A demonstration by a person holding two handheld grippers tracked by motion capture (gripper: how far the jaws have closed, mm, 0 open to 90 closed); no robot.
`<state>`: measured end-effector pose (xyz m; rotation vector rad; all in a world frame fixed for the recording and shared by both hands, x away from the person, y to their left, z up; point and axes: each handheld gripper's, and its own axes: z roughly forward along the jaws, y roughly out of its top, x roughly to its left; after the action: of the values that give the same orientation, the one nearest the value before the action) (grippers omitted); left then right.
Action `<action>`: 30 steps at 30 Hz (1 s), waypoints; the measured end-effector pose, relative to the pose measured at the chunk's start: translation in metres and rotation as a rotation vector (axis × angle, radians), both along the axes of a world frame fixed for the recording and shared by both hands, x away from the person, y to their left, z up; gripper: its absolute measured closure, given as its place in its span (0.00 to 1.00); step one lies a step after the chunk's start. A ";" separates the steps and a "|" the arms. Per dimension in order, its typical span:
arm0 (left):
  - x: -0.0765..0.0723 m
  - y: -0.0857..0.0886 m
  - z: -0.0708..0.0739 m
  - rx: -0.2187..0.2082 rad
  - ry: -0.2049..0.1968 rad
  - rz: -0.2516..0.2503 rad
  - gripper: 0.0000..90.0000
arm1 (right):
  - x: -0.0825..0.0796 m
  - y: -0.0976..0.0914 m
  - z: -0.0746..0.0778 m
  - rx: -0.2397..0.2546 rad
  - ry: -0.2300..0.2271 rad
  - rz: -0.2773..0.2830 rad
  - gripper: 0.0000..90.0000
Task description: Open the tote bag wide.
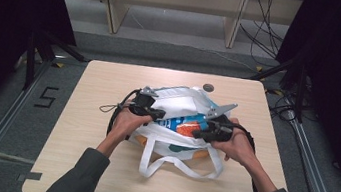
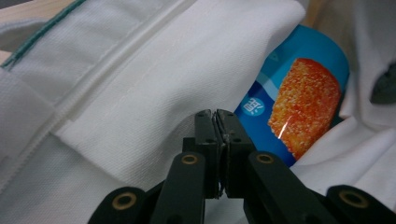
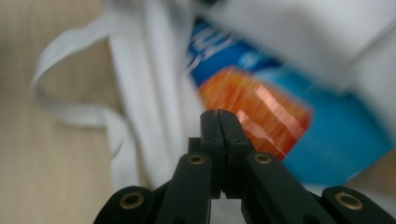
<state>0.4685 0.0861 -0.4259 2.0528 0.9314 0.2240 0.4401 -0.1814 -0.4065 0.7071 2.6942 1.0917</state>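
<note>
Between the two pressed-together claws, left gripper point(image 1: 160, 113) and right gripper point(image 1: 197, 132), the blue snack packet point(image 1: 190, 124) lies in the white tote bag's point(image 1: 178, 99) mouth, just ahead of both.

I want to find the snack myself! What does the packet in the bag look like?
Look at the middle of the wooden table, where a white cloth bag lies between two hands. Peeking out of its mouth is the packet: shiny bright blue with a crumbly orange food picture, the only colourful thing against the white cloth.
</note>
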 end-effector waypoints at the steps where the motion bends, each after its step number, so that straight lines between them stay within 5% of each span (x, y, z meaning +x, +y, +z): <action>1: 0.000 0.000 0.000 0.000 0.000 0.000 0.96 | 0.000 0.000 0.000 0.000 0.000 0.000 1.00; 3: -0.003 -0.002 -0.002 -0.006 0.009 -0.005 0.96 | 0.011 0.011 0.008 -0.009 -0.036 -0.023 1.00; 8: -0.035 0.001 -0.025 0.095 0.066 -0.123 0.99 | 0.063 0.045 -0.008 -0.178 -0.052 -0.095 1.00; 10: -0.053 0.005 -0.043 0.093 0.104 -0.121 0.99 | 0.092 0.047 -0.013 -0.159 -0.056 -0.179 1.00; 11: -0.053 0.005 -0.043 0.093 0.104 -0.121 0.99 | 0.092 0.047 -0.013 -0.159 -0.056 -0.179 1.00; 12: -0.068 0.008 -0.053 0.085 0.085 -0.126 0.99 | 0.120 0.043 -0.019 -0.145 -0.044 -0.299 1.00; 13: -0.068 0.008 -0.053 0.085 0.085 -0.126 0.99 | 0.120 0.043 -0.019 -0.145 -0.044 -0.299 1.00; 14: -0.073 0.008 -0.057 0.087 0.068 -0.129 1.00 | 0.142 0.039 -0.033 -0.169 0.045 -0.357 1.00; 15: -0.075 0.008 -0.059 0.088 0.055 -0.129 1.00 | 0.142 0.039 -0.033 -0.169 0.045 -0.357 1.00; 16: -0.073 0.007 -0.061 0.086 0.073 -0.125 1.00 | 0.157 0.033 -0.048 -0.134 0.117 -0.387 1.00; 20: -0.073 0.005 -0.058 0.121 0.045 -0.147 0.99 | 0.161 0.027 -0.053 -0.117 0.185 -0.400 1.00; 23: -0.071 0.006 -0.047 0.123 0.044 -0.151 0.98 | 0.154 0.030 -0.042 -0.181 0.129 -0.374 1.00; 24: -0.069 0.007 -0.039 0.128 0.043 -0.163 0.96 | 0.147 0.024 -0.025 -0.137 0.099 -0.347 1.00; 27: -0.053 0.007 -0.008 0.096 -0.004 -0.148 0.94 | 0.134 0.020 -0.006 -0.086 0.061 -0.345 1.00; 28: -0.036 0.000 0.013 0.063 -0.021 -0.136 0.95 | 0.118 0.021 0.012 -0.010 0.063 -0.285 1.00; 29: -0.036 0.000 0.013 0.063 -0.021 -0.136 0.95 | 0.118 0.021 0.012 -0.010 0.063 -0.285 1.00; 30: -0.016 -0.013 0.024 0.080 -0.037 -0.090 0.95 | 0.102 0.029 0.018 -0.006 0.063 -0.200 1.00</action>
<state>0.4529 0.0735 -0.4018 2.1519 0.8169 0.2536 0.5426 -0.1523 -0.3888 1.0016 2.6059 1.0280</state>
